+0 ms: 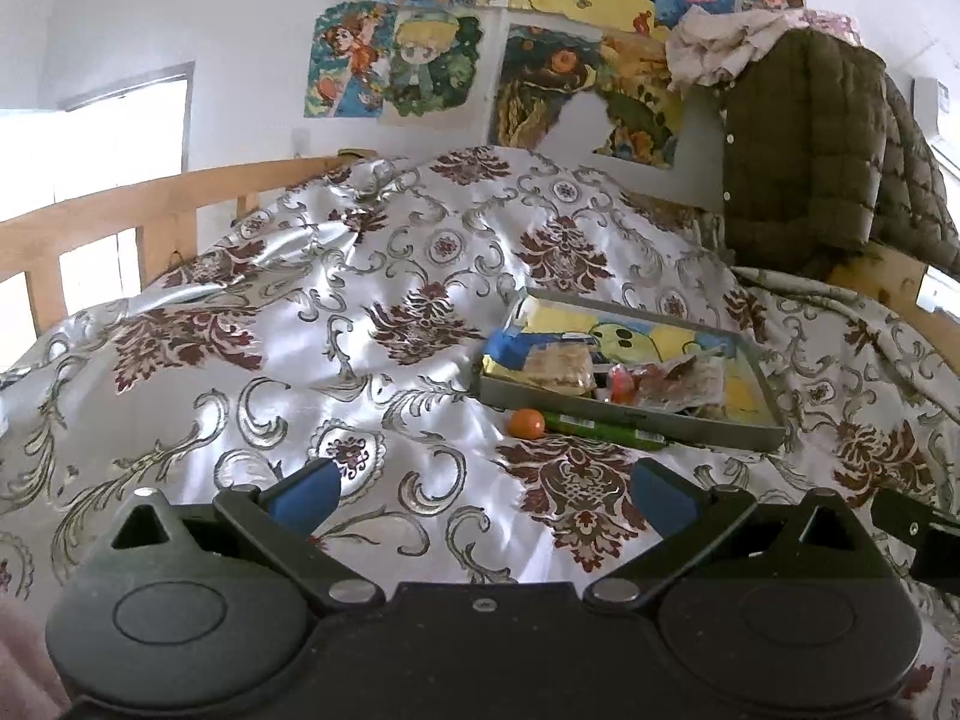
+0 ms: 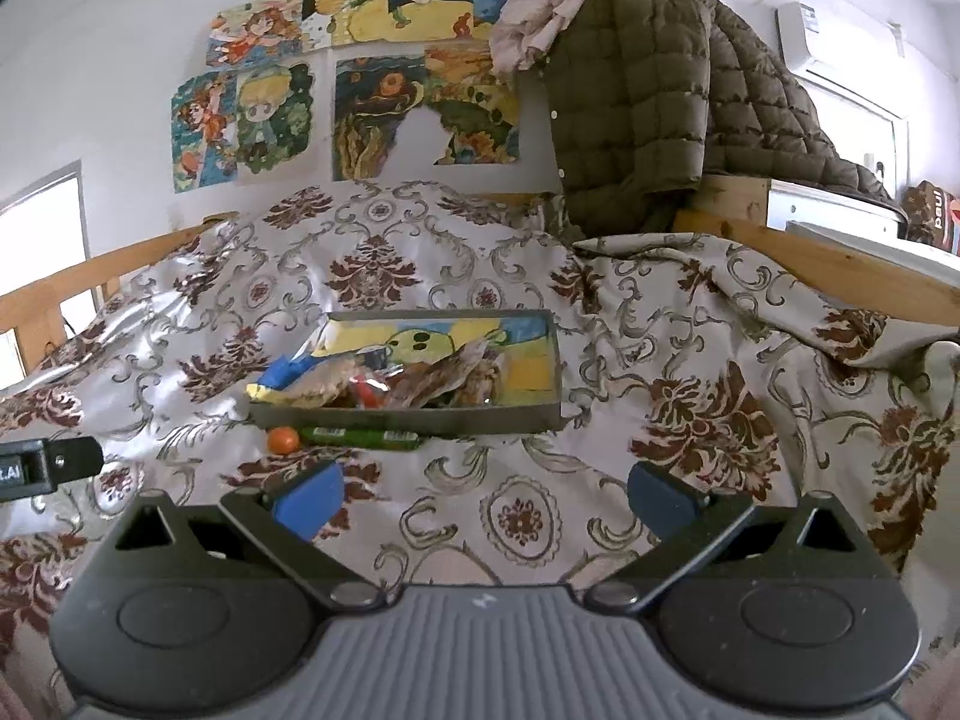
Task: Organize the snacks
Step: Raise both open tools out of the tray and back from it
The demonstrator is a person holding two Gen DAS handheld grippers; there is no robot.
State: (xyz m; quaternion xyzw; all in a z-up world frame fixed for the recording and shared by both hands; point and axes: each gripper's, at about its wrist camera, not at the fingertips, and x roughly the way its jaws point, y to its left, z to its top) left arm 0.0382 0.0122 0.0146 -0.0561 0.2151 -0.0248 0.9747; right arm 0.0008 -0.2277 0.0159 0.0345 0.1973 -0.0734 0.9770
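Observation:
A shallow grey box (image 1: pixel 708 429) (image 2: pixel 480 417) lies on the patterned bedspread, holding several snack packets (image 1: pixel 558 369) (image 2: pixel 420 384). Just outside its near wall rest a small orange ball-shaped snack (image 1: pixel 527 423) (image 2: pixel 282 440) and a green wrapped stick (image 1: pixel 606 427) (image 2: pixel 360 437). My left gripper (image 1: pixel 485 492) is open and empty, hovering over the bedspread short of the box. My right gripper (image 2: pixel 486 498) is also open and empty, well short of the box. The left gripper's edge (image 2: pixel 48 465) shows at the left of the right wrist view.
The floral satin bedspread (image 1: pixel 300 330) (image 2: pixel 690 360) covers the bed inside a wooden frame (image 1: pixel 120 210) (image 2: pixel 840 264). An olive quilted jacket (image 1: pixel 804 150) (image 2: pixel 648 102) hangs at the back right. Colourful drawings (image 1: pixel 540 30) cover the wall.

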